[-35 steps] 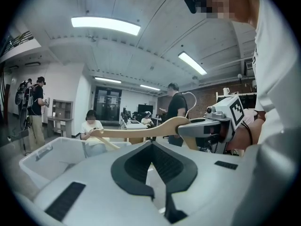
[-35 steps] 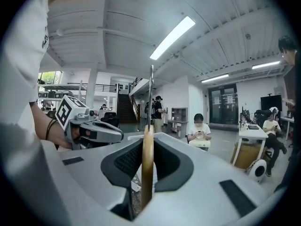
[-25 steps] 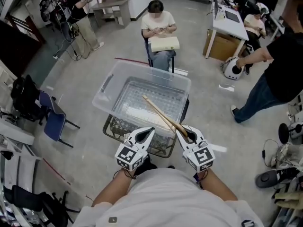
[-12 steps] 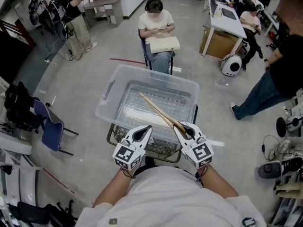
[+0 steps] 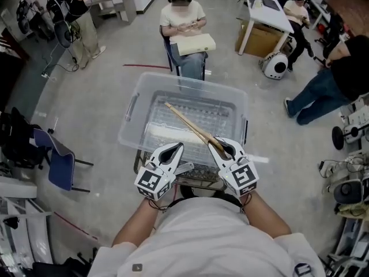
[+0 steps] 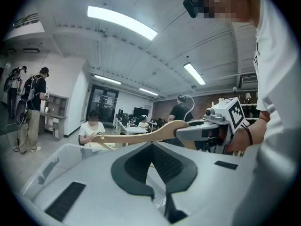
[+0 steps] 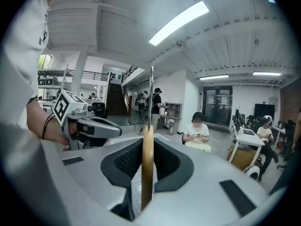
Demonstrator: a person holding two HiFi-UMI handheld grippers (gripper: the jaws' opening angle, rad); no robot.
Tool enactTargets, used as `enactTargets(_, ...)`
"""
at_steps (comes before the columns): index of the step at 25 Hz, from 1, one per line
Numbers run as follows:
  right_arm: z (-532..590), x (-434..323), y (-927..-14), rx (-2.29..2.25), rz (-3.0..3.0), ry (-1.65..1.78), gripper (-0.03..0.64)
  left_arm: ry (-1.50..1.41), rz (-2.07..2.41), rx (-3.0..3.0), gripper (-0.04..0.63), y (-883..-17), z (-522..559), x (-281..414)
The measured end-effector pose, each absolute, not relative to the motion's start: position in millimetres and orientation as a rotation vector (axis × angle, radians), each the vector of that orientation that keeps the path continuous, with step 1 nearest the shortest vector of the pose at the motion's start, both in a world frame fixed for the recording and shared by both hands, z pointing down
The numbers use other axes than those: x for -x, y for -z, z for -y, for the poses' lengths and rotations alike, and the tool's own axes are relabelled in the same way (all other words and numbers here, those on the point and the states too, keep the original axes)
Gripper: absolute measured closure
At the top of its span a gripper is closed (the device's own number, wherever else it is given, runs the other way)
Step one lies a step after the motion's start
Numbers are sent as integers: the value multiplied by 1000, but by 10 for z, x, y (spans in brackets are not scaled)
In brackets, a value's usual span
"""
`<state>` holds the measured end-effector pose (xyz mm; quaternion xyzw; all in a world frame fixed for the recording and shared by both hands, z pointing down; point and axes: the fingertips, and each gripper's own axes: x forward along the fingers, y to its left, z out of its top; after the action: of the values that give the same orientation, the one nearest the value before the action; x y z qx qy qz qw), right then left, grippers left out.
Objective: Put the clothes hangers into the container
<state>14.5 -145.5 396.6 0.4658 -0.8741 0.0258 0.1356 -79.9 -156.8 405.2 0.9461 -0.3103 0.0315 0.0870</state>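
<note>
A clear plastic container [image 5: 190, 81] stands right in front of me. A wooden clothes hanger [image 5: 187, 123] slants out over its inside, and my right gripper [image 5: 225, 150] is shut on its near end above the near rim. In the right gripper view the hanger [image 7: 147, 164] stands edge-on between the jaws, with its metal hook [image 7: 151, 93] pointing up. My left gripper [image 5: 173, 150] hovers beside it at the near rim, shut and holding nothing. In the left gripper view the hanger [image 6: 136, 136] crosses in front.
The container rests on a wire cart [image 5: 202, 175]. A white flat item [image 5: 167, 134] lies in its bottom. A person sits on a chair [image 5: 181, 22] just beyond it. A blue chair [image 5: 55, 160] stands at the left, another person [image 5: 328, 85] at the right.
The head view has shifted forward, so the container sits higher in frame. Both grippers hold their places at the near rim, with the hanger still slanting over the container.
</note>
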Motion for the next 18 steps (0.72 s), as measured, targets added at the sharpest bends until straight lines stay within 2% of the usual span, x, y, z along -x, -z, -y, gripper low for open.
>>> enactTargets(18,1995,87,-4513,-1245,2526,-175,549,-108,986,-2716,578,-4368,1946,1102)
